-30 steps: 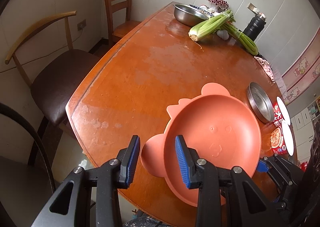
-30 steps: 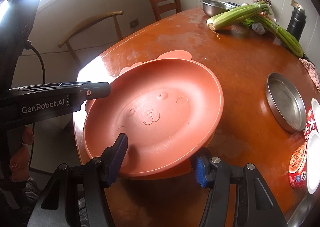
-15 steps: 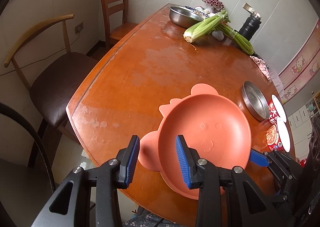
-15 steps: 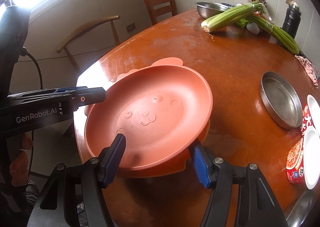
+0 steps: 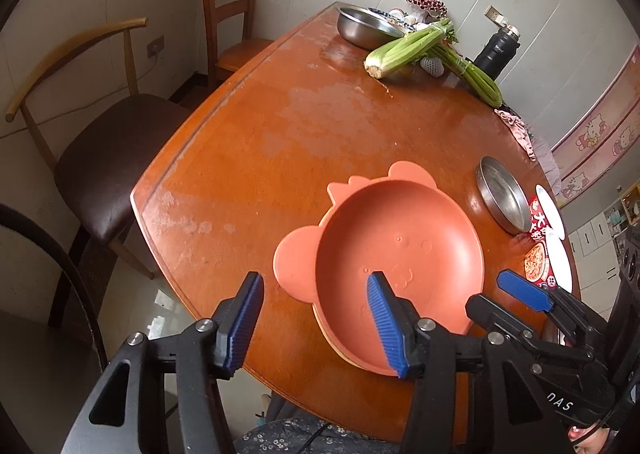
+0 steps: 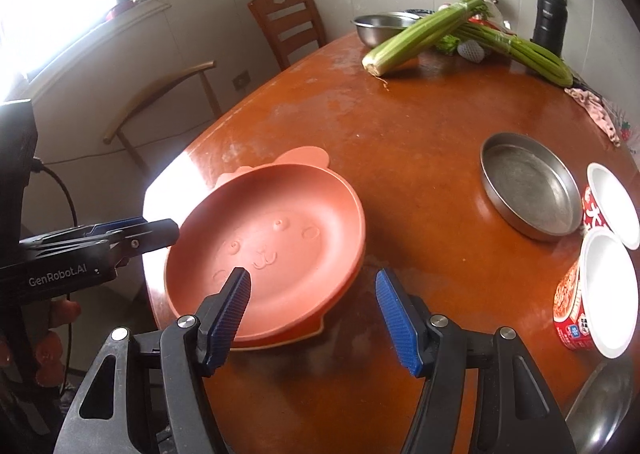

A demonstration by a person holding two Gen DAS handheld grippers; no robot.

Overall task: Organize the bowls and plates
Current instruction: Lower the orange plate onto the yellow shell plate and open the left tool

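A salmon bear-face plate (image 5: pixel 396 254) (image 6: pixel 268 242) lies stacked on another plate with ears (image 5: pixel 294 264) (image 6: pixel 308 156) at the near edge of the wooden table (image 5: pixel 300 134). My left gripper (image 5: pixel 316 318) is open and empty, raised above the plates' near left rim. My right gripper (image 6: pixel 312 304) is open and empty, just behind the plates' near rim; it also shows in the left wrist view (image 5: pixel 520 290). A shallow steel pan (image 5: pixel 502 200) (image 6: pixel 530 184) sits to the right. A steel bowl (image 5: pixel 366 26) (image 6: pixel 384 28) stands at the far end.
Celery bunches (image 5: pixel 408 48) (image 6: pixel 424 34) and a black flask (image 5: pixel 496 52) (image 6: pixel 550 20) lie at the far end. Two instant noodle cups (image 6: pixel 596 286) stand at the right edge. Two chairs (image 5: pixel 100 126) stand to the left of the table.
Both grippers have opened wider and pulled back and up from the plates. The top plate, held tilted by the right gripper before, now lies flat on the lower one.
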